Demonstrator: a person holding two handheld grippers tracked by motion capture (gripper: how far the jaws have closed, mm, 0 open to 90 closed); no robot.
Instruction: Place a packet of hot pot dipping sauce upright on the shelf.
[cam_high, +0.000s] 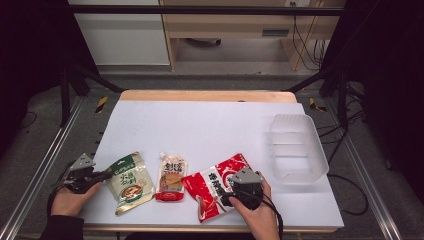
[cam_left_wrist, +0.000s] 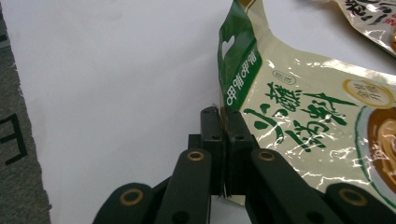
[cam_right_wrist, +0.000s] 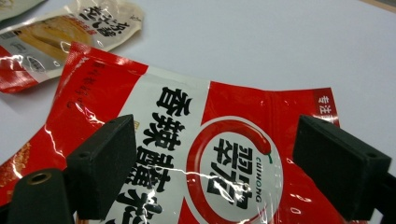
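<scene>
Three sauce pouches lie along the table's front. My left gripper (cam_high: 100, 176) is shut on the left edge of the green-and-cream pouch (cam_high: 131, 182); in the left gripper view its jaws (cam_left_wrist: 223, 135) pinch the pouch's (cam_left_wrist: 299, 116) thin green-edged seam. The cream-and-red pouch (cam_high: 171, 177) lies in the middle, its top (cam_right_wrist: 70, 28) also visible beyond the right jaws. My right gripper (cam_high: 235, 192) hovers open over the red-and-white pouch (cam_high: 212, 187), its two pads spread wide to either side of the chili logo (cam_right_wrist: 233, 168), nothing between them.
A clear plastic bin (cam_high: 298, 146) stands at the table's right side. The white tabletop (cam_high: 200, 125) stretches bare behind the pouches. A metal frame rail (cam_high: 45, 165) runs along the left, close to my left hand.
</scene>
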